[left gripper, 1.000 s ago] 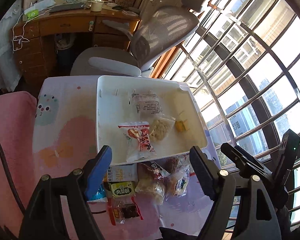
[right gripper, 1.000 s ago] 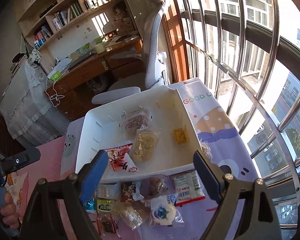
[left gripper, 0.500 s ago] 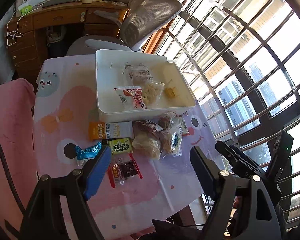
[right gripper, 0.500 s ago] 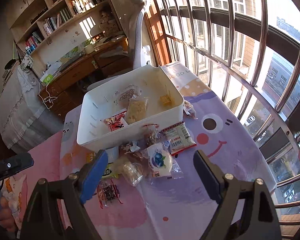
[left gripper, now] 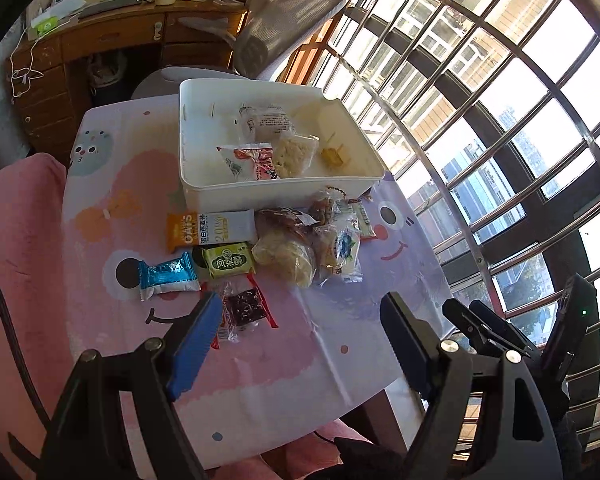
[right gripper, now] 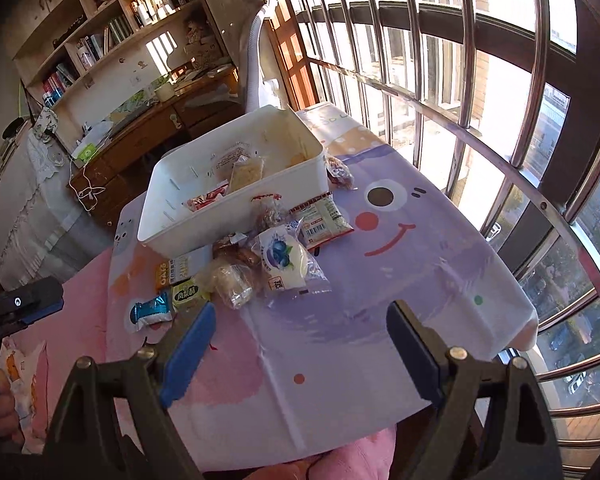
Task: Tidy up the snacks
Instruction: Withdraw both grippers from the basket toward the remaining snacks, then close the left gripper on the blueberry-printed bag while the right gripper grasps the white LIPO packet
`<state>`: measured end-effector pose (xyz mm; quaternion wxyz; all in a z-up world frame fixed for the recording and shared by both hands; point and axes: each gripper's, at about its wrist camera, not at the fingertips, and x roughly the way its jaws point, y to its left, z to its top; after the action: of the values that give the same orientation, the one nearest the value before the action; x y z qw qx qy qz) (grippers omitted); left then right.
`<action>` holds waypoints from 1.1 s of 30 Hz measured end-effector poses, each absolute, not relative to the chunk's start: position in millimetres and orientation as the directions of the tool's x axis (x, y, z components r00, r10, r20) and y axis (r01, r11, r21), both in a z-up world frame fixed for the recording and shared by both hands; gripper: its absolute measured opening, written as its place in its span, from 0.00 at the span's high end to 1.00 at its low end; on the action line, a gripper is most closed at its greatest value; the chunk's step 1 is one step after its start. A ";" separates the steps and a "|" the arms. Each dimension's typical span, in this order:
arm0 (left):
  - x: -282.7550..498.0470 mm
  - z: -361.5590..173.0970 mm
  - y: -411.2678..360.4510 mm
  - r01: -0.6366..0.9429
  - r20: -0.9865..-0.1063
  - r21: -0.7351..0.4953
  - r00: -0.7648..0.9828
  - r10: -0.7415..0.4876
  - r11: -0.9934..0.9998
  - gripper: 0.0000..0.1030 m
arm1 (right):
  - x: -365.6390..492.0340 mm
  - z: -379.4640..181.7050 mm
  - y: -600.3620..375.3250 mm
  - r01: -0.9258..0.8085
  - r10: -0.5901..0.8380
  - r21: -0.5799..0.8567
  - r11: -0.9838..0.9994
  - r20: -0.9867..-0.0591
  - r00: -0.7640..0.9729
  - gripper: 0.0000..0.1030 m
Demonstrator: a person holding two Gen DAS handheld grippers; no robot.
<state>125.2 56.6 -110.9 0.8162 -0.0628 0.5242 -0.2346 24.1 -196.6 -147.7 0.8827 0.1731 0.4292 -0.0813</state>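
Note:
A white bin (left gripper: 284, 192) (right gripper: 236, 216) sits at the far side of the table and holds several snack packets, among them a red one (left gripper: 252, 162). In front of it lies a pile of loose snacks: an orange-and-white bar (left gripper: 210, 230), a green packet (left gripper: 228, 265), a blue foil packet (left gripper: 168, 276) (right gripper: 150, 312), a dark red packet (left gripper: 244, 308), a blueberry packet (right gripper: 280, 258) and a clear bag of pale cakes (left gripper: 286, 258). My left gripper (left gripper: 300, 340) is open and empty, above the table's near side. My right gripper (right gripper: 300, 344) is open and empty too, back from the pile.
The table wears a pink and purple cartoon cloth (right gripper: 400, 264). A barred window (right gripper: 500, 100) runs along the right. A grey office chair (left gripper: 284, 40) and a wooden desk (left gripper: 112, 40) stand behind the table. Pink fabric (left gripper: 16, 260) lies on the left.
Both grippers have pulled back and up from the bin, so the whole pile and the table's near edge have come into view. Both stay open and empty.

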 end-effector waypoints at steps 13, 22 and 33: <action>132.9 -146.0 -3.0 0.175 -0.896 -0.243 0.336 -0.290 0.954 0.22 | 48.8 -156.1 -262.1 0.119 0.104 0.220 0.968 -0.785 0.610 0.15; 144.2 -170.5 -36.5 0.036 -0.935 -0.172 0.309 -0.175 0.984 0.22 | 85.9 -165.2 -292.9 -0.067 0.169 0.161 0.985 -0.781 0.601 0.15; 158.7 -204.6 -74.4 -0.017 -0.963 -0.098 0.254 -0.090 0.995 0.22 | 121.9 -195.8 -308.8 -0.225 0.239 0.128 0.966 -0.776 0.584 0.15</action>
<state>158.7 -74.4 -204.6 0.7907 -0.0438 0.6102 -0.0232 121.9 -308.8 -195.8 0.8900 0.0078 0.4370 0.1303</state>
